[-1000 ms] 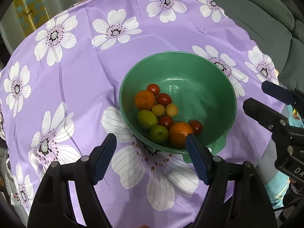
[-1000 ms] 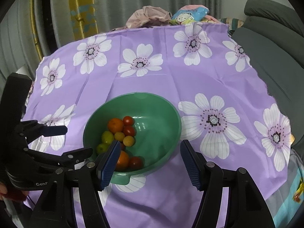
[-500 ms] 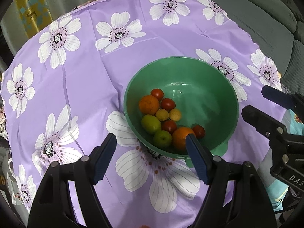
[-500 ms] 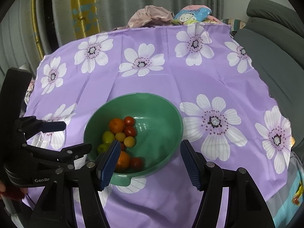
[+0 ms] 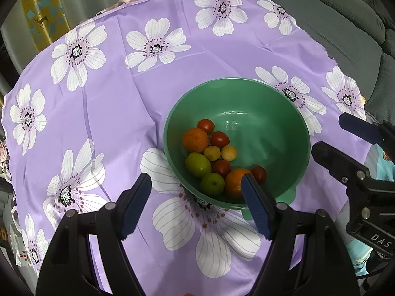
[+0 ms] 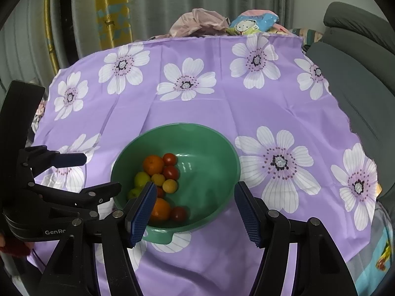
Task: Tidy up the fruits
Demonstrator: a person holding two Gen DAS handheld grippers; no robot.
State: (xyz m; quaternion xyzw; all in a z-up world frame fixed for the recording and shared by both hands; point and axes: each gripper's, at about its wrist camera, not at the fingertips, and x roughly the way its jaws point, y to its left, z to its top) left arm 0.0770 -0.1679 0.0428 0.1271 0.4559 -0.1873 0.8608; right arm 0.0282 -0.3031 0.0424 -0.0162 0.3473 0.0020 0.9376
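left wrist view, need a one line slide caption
Open left gripper above a green plastic bowl of small mixed fruits on a purple floral tablecloth.

**Glossy plastic on smooth cloth**

The bowl (image 5: 284,113) looks like green plastic, smooth, with soft glints on its inner wall. The cloth (image 5: 118,113) under it is thin purple fabric with a slight sheen and sharp fold creases. The oranges (image 5: 195,140) have dull, pitted skin; the tomatoes (image 5: 219,138) are slick and shiny. Both grippers are matt black plastic with ribbed blue pads (image 6: 142,212) and bare metal pins. The sofa (image 6: 358,79) is matt grey upholstery.
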